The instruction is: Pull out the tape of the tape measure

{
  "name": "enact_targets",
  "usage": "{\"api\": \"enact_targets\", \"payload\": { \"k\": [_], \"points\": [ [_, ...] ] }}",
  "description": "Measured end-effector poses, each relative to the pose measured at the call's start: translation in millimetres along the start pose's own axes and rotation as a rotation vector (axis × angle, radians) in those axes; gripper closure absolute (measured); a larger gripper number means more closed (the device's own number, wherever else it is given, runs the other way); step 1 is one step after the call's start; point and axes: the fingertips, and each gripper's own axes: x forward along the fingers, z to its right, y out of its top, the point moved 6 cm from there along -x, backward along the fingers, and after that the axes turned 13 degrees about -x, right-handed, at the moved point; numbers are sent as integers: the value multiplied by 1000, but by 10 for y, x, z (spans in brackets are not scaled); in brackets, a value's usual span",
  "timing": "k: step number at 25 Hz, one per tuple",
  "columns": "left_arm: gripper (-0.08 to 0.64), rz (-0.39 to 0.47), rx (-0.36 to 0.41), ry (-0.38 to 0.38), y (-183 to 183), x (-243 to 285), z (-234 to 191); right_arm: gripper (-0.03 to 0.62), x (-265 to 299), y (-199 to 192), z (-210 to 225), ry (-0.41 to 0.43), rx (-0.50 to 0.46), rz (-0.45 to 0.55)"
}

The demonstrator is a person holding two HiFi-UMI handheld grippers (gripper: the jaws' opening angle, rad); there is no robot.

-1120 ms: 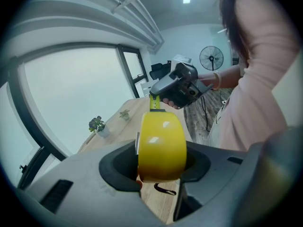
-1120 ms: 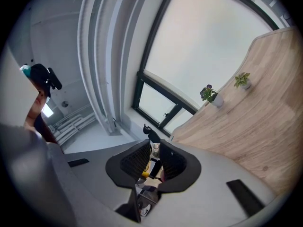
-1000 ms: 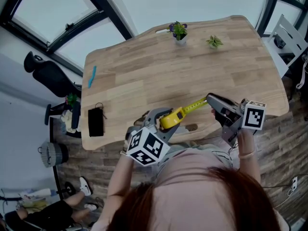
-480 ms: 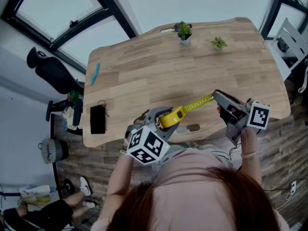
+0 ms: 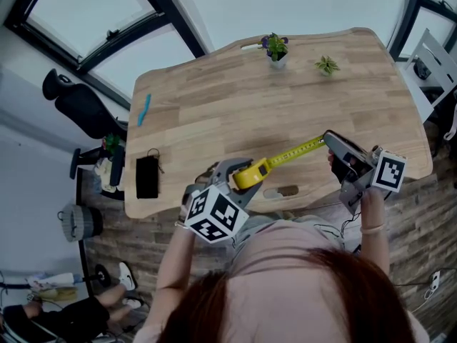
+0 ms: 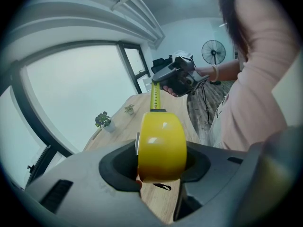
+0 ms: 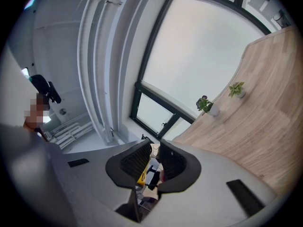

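Left tool (image 5: 243, 174): clamped on the yellow tape measure (image 6: 161, 145).
Right tool (image 5: 330, 140): pinching the tape (image 5: 293, 152) end.
Tape: stretched above the bench (image 5: 214, 98).

- The left tool (image 5: 246, 171) and the right tool (image 5: 327, 136) are grey moulded plastic, with black ribbed pads (image 7: 134, 160) lining the jaws.
- Each carries a white cube printed with black square markers: left cube (image 5: 214, 215), right cube (image 5: 390, 171).
- The person wears a pale pink top (image 5: 285, 243) with loose sleeves.
- The hair (image 5: 307, 299) is reddish-brown.
- A thin bracelet (image 5: 369, 229) sits on the right wrist.
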Motion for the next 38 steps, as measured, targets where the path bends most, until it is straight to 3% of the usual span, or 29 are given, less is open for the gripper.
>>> {"api": "enact_targets", "payload": {
  "k": [38],
  "points": [
    [383,-23,-6,-24,22,55,-80,537,-415,450,328,-62,1,129]
  ]
}}
